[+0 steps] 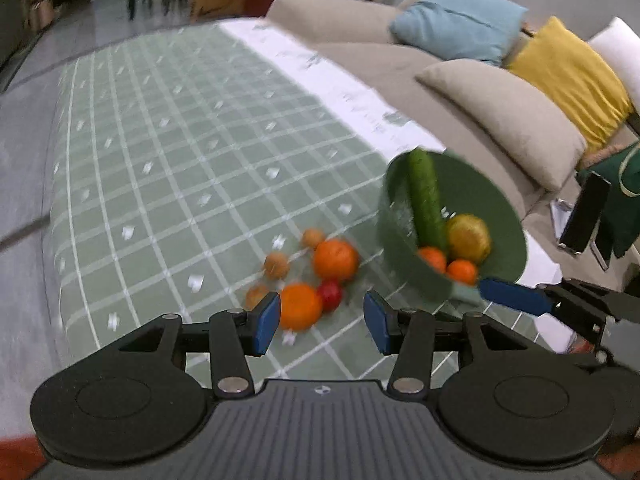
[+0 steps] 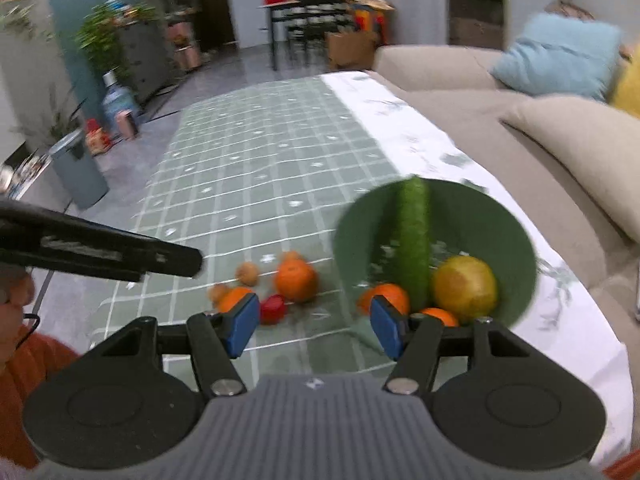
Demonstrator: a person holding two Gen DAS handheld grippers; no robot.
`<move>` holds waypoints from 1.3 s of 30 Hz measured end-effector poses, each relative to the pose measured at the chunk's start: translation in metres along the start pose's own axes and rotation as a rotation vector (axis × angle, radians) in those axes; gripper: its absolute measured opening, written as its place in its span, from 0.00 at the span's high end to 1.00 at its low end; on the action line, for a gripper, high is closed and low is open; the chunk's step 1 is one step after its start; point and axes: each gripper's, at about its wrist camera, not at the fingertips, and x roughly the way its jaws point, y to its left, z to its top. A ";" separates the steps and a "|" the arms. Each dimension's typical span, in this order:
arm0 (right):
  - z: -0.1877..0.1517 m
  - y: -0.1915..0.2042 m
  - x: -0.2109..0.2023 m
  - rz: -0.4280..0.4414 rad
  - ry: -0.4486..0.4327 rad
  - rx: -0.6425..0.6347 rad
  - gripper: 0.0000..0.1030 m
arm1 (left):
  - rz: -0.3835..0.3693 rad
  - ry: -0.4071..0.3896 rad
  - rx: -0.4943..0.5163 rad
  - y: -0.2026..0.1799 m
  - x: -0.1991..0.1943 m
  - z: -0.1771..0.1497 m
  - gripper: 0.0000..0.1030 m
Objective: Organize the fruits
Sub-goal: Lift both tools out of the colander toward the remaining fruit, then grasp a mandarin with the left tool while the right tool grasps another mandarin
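Fruit [image 1: 316, 280] lies in a loose cluster on the green checked tablecloth [image 1: 180, 140], just ahead of our left tongs [image 1: 322, 322] in the left wrist view. Those tongs stand partly open with nothing between the blue pads, which suggests we are lining up a pick. A large orange [image 1: 300, 306] sits nearest, just beyond the left pad. Ahead and to the right a green bowl [image 1: 496, 216] is tilted, holding a cucumber [image 1: 426, 196], a yellow fruit and small oranges; a blue pad of the other tongs sits at its lower rim, probably steadying it, though blur hides contact.

From the right wrist view, our right tongs [image 2: 314, 326] are also partly open and empty. The bowl [image 2: 516, 240] lies just ahead of their right pad, the loose fruit [image 2: 296, 280] ahead between the pads, so both are within reach.
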 end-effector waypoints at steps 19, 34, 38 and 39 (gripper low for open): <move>-0.003 0.015 0.060 -0.006 0.117 -0.141 0.81 | -0.009 0.104 -0.153 0.027 0.063 -0.010 0.50; 0.005 0.015 0.080 0.048 0.134 -0.291 0.81 | -0.014 0.180 -0.241 0.036 0.099 0.000 0.49; 0.008 0.017 0.084 0.054 0.137 -0.360 0.81 | -0.032 0.191 -0.259 0.040 0.105 0.001 0.51; 0.009 0.018 0.085 0.055 0.137 -0.372 0.81 | -0.039 0.192 -0.263 0.041 0.104 0.001 0.51</move>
